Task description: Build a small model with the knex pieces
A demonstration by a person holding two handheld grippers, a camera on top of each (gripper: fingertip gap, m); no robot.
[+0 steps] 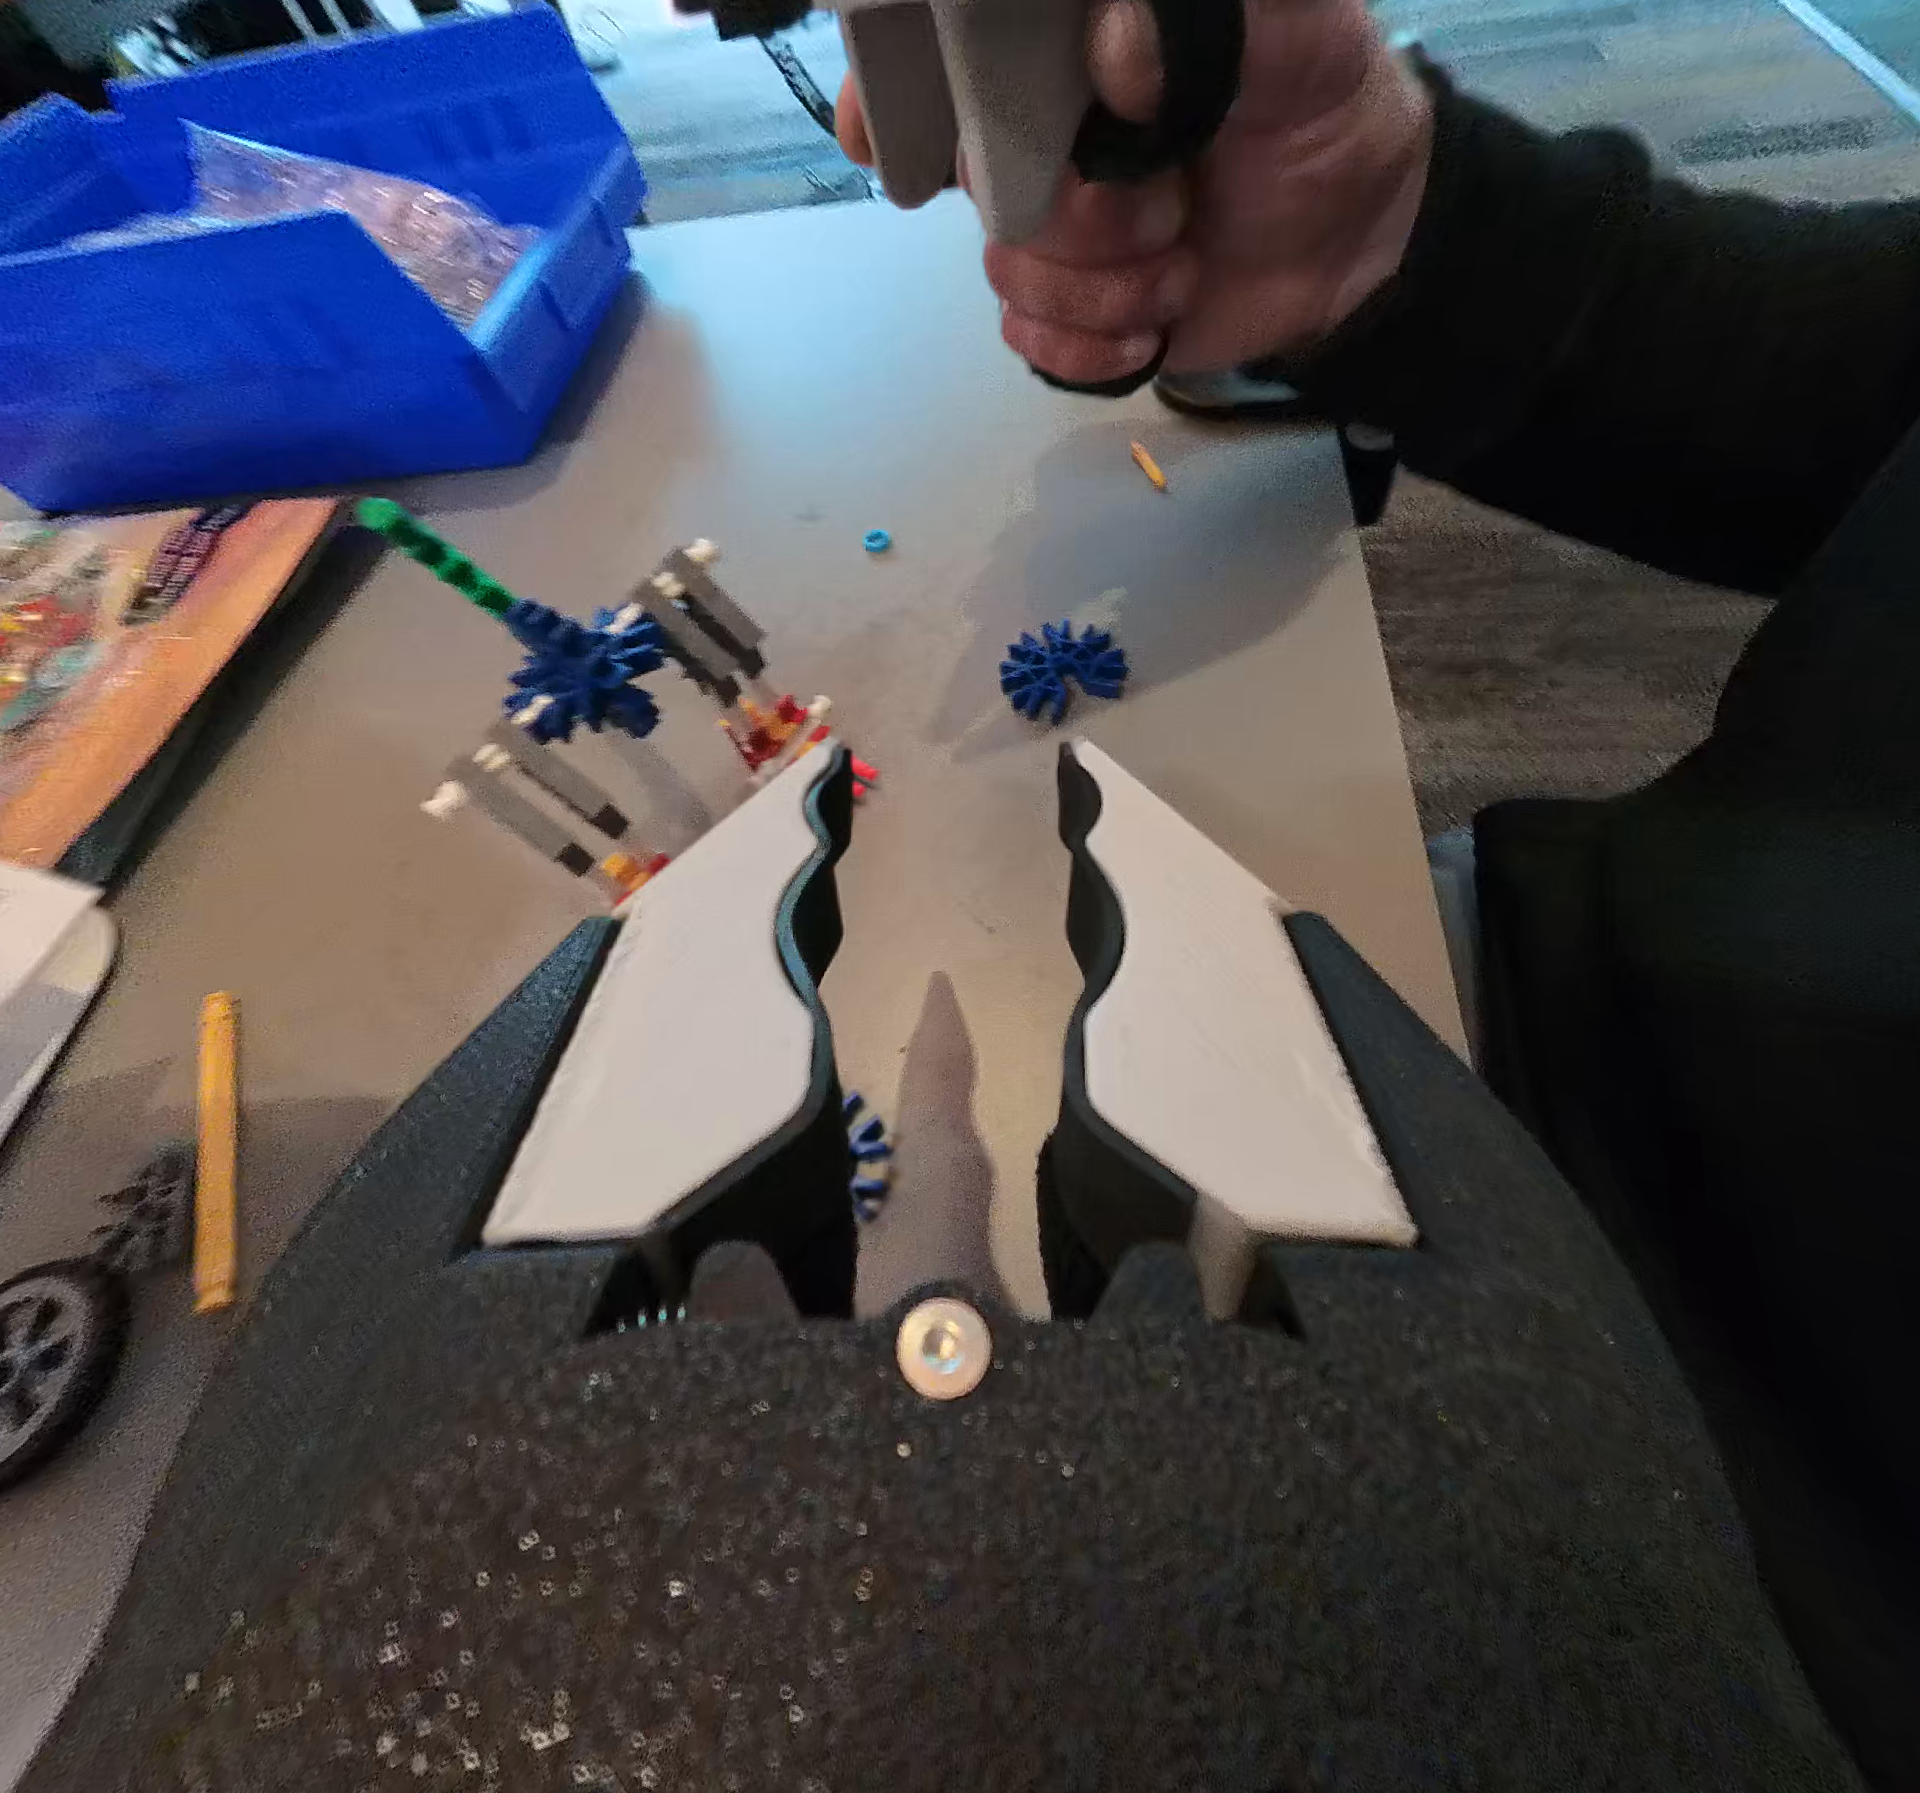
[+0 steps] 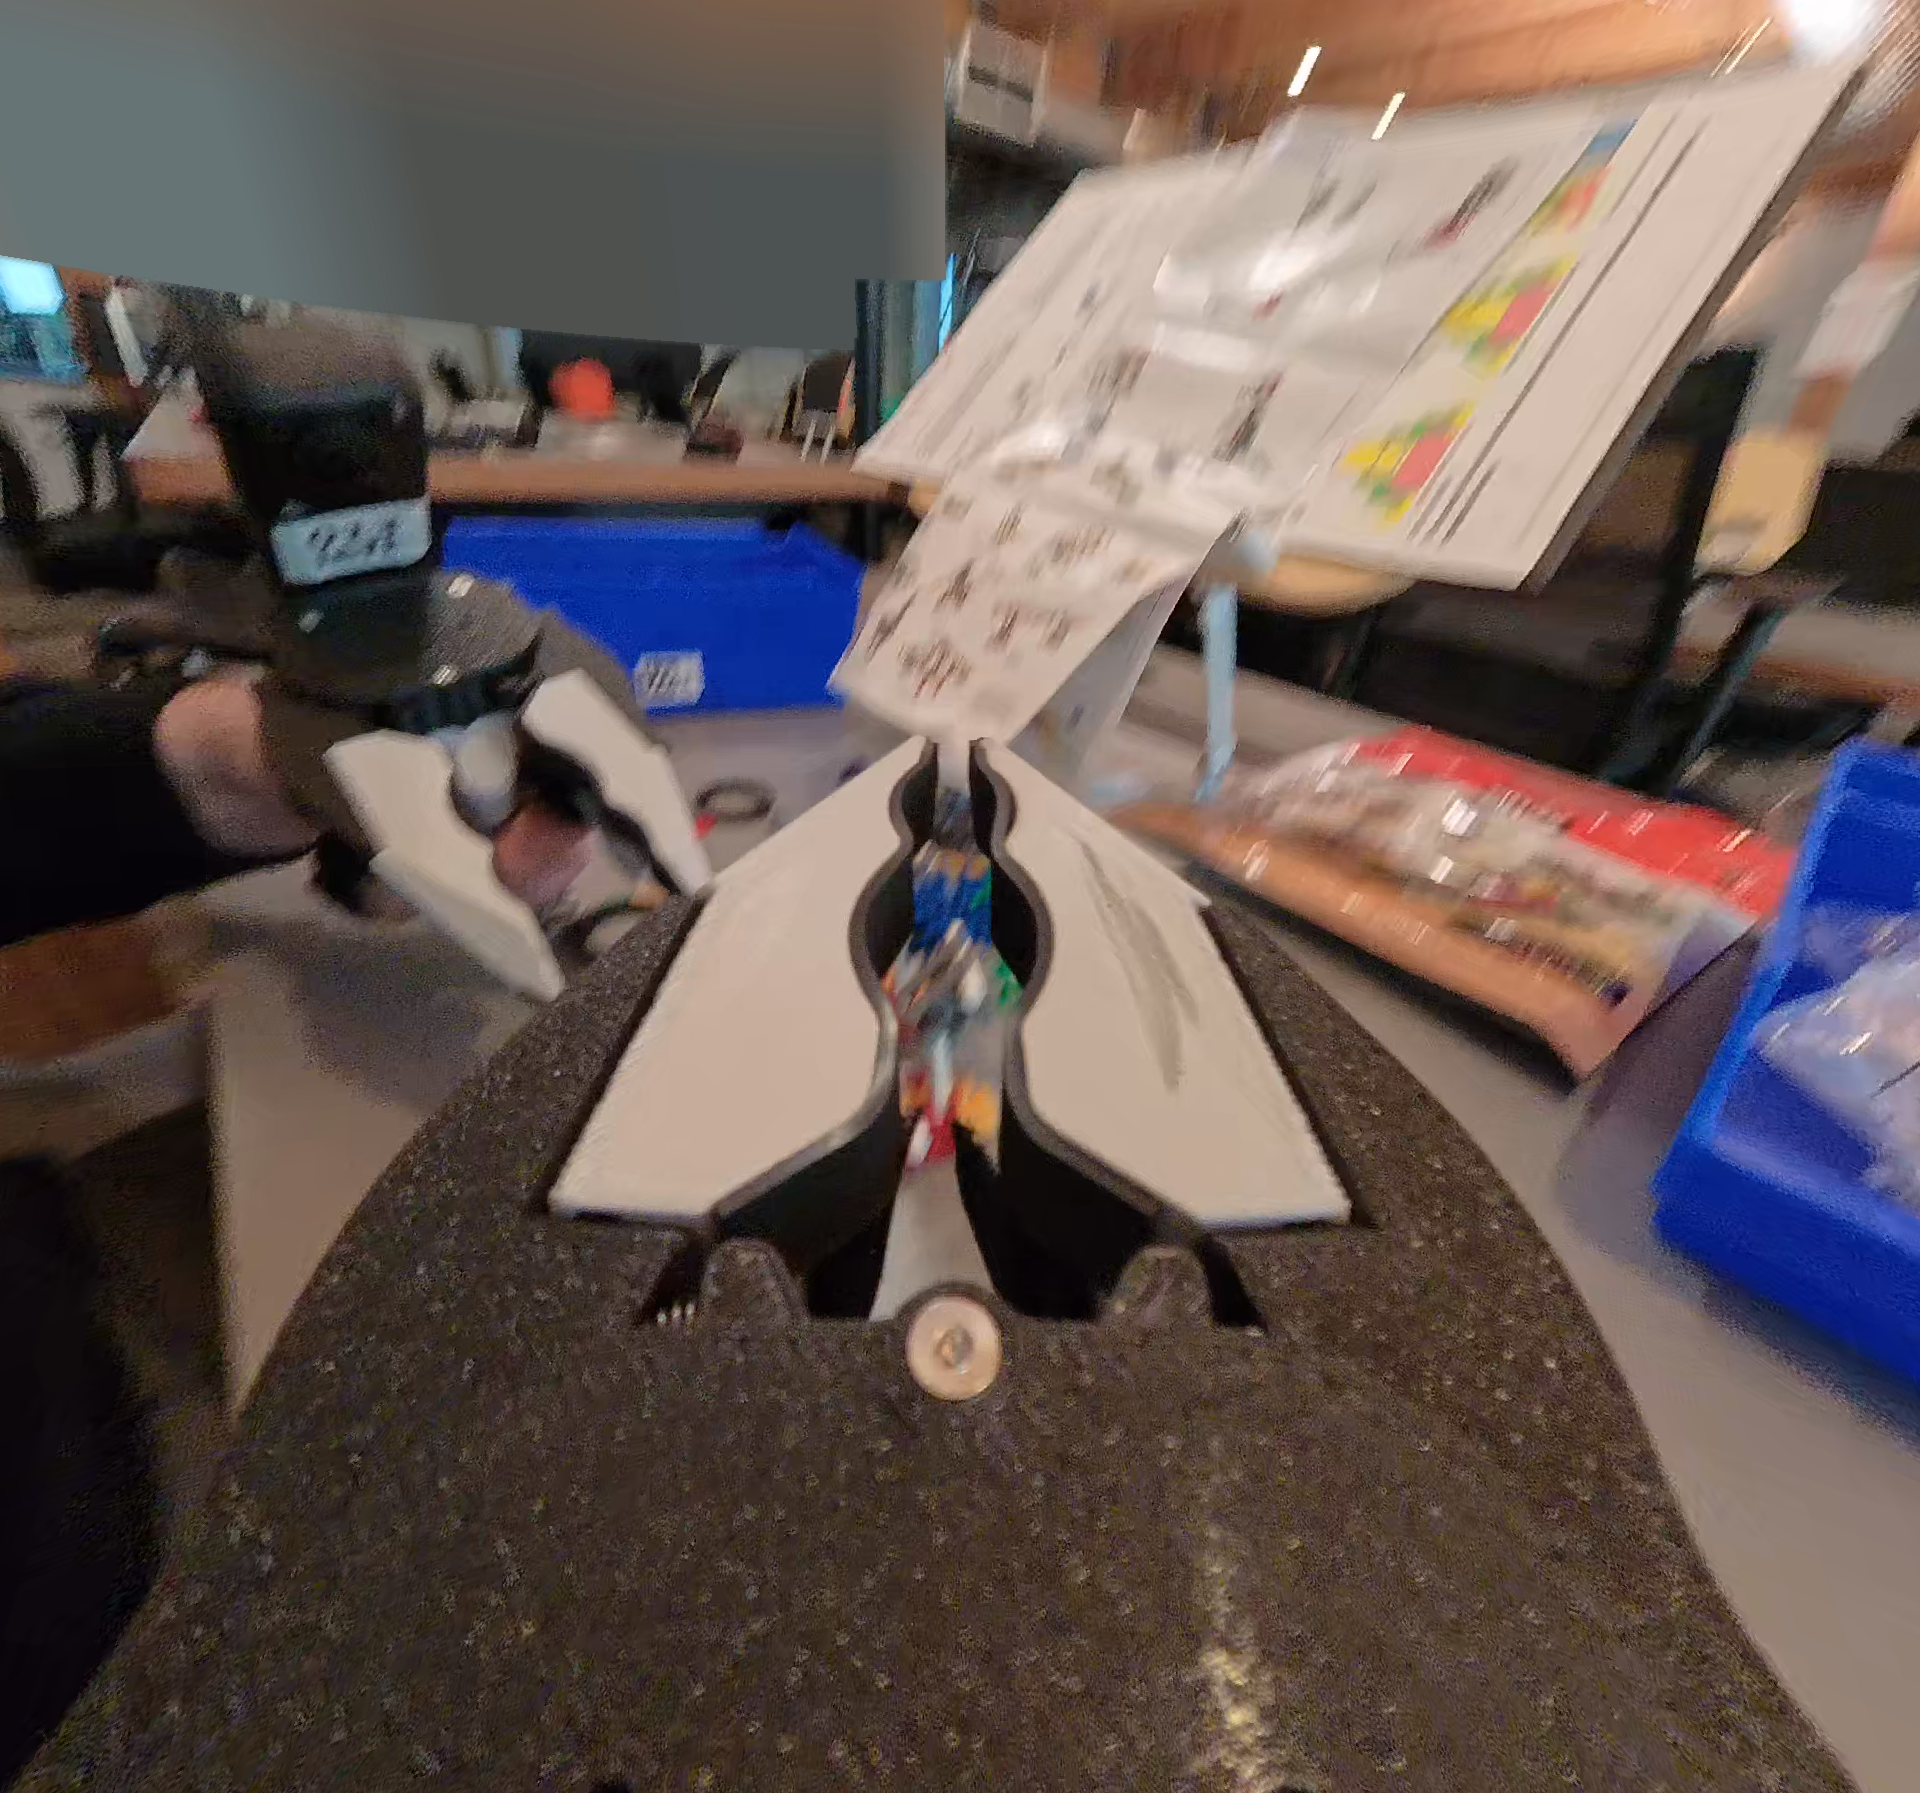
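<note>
Tongs on the left [image 1: 954, 756] hang spread wide above the grey counter [image 1: 831, 372], gripping nothing, their tips just beside a small rod-and-connector model [image 1: 623, 704] and near a loose blue connector [image 1: 1062, 671]. Right tongs [image 2: 954, 756] are pressed nearly together, pinching a printed leaflet [image 2: 1008, 600] raised well off the counter.

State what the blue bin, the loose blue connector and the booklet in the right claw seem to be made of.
Blue bin: likely moulded plastic, semi-gloss, ribbed rim. Blue connector: likely hard plastic, thin spokes. Booklet: paper, printed pages, pinched in the right claw.
</note>
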